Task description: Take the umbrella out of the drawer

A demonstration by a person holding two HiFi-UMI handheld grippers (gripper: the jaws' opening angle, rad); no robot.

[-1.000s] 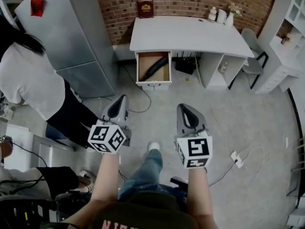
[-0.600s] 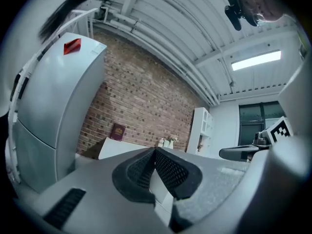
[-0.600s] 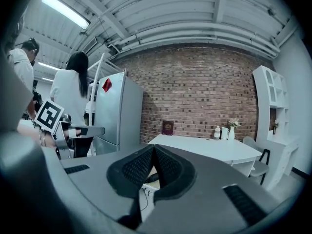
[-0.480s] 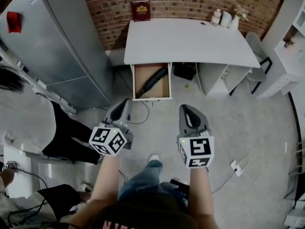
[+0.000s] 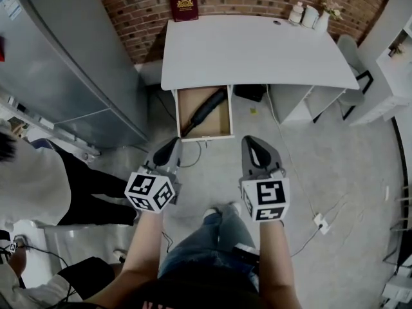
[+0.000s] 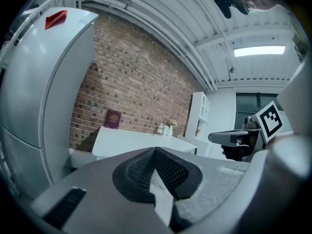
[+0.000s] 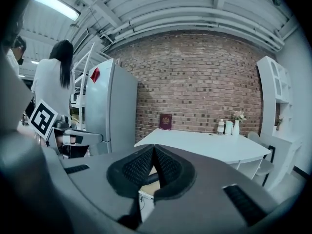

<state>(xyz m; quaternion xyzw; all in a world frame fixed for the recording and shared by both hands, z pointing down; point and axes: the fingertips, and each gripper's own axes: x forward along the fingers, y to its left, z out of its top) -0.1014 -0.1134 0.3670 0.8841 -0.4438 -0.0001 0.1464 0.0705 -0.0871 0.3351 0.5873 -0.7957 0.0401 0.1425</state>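
In the head view the open drawer (image 5: pixel 182 111) under the tabletop (image 5: pixel 257 50) sits nearer both grippers than a second ago. The umbrella (image 5: pixel 205 110) lies slantwise in it, ahead of the left gripper (image 5: pixel 172 144) and right gripper (image 5: pixel 253 143), apart from both. The left gripper view shows its jaws pressed together, empty. The right gripper view shows its jaws also together and empty, with the umbrella (image 7: pixel 151 178) just below their tips, farther off.

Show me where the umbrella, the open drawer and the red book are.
umbrella (image 5: pixel 205 111), head view, middle of its dark body.
drawer (image 5: pixel 217 122), head view, its bare wooden bottom.
red book (image 5: pixel 184 5), head view, centre of its cover.
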